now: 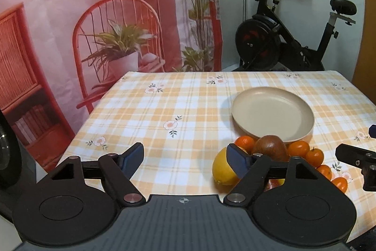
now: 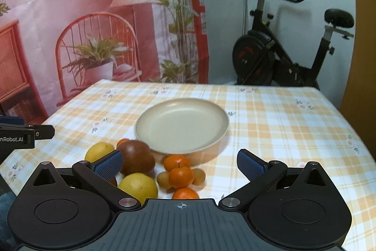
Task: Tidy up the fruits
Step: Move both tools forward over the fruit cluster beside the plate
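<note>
**Both claws wide over the fruit, plate not yet filled**

Nearest to me, my left claw (image 1: 185, 158) hangs with its jaws well apart and nothing between them, just bare checked tablecloth (image 1: 164, 109) near the desk's front edge. Its right pad sits in front of the lemon (image 1: 222, 168), not gripping it. Moving right: the brown fruit (image 1: 270, 147) is piled against the tangerines (image 1: 315, 155), all just before the beige plate (image 1: 272, 117), which stands empty toward the desk's middle. Further right, my right claw (image 2: 179, 165) gapes open too, holding nothing, with a second lemon (image 2: 138, 186) and small tangerines below its span.

Risk, as I judge it: the fruits touch one another, so a pad pushing into the heap could send round ones rolling toward the front edge. Closing on the lemon off-centre might squirt it sideways.

Writing: on the left claw's body, seen at the right-wrist view's left edge, I read "nRobot.AI" (image 2: 11, 139), its start cut off.
</note>
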The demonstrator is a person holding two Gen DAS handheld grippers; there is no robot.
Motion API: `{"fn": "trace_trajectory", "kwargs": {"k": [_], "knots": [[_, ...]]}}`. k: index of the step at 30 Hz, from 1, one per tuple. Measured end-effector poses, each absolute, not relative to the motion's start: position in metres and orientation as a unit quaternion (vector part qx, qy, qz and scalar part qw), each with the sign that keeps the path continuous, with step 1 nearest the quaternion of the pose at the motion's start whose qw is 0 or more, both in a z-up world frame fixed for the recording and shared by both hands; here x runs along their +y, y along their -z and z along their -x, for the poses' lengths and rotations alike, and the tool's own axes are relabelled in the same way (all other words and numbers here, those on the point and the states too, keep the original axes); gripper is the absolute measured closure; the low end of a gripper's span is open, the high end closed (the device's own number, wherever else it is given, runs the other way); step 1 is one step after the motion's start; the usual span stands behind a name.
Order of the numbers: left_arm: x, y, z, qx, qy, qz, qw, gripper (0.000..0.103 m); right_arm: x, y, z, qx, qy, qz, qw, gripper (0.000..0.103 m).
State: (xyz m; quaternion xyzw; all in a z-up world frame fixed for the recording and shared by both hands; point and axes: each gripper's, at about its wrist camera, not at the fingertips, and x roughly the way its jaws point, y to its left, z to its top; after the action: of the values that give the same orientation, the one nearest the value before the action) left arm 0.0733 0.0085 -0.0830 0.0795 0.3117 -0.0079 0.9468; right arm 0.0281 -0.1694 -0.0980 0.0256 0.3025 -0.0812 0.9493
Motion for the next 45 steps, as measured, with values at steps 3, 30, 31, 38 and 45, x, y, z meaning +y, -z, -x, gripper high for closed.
{"fn": "trace_trajectory", "kwargs": {"k": [3, 30, 31, 38, 45], "knots": [[0.008, 0.089, -0.076, 0.314, 0.016, -0.079, 0.946, 0.029, -0.17, 0.101, -0.029, 0.313, 0.073, -0.027, 0.947, 0.0], [0.013, 0.119, -0.088, 0.358, 0.084, -0.026, 0.93, 0.03, -0.154, 0.129, -0.037, 0.366, -0.003, 0.009, 0.931, 0.001], [0.014, 0.119, -0.088, 0.356, 0.083, -0.031, 0.93, 0.03, -0.153, 0.131, -0.036, 0.369, -0.005, 0.009, 0.929, 0.001], [0.011, 0.122, -0.088, 0.365, 0.093, -0.042, 0.925, 0.036, -0.147, 0.132, -0.031, 0.374, -0.009, 0.03, 0.927, 0.008], [0.013, 0.121, -0.083, 0.36, 0.093, -0.033, 0.928, 0.037, -0.141, 0.132, -0.026, 0.386, -0.025, 0.044, 0.921, 0.022]]}}
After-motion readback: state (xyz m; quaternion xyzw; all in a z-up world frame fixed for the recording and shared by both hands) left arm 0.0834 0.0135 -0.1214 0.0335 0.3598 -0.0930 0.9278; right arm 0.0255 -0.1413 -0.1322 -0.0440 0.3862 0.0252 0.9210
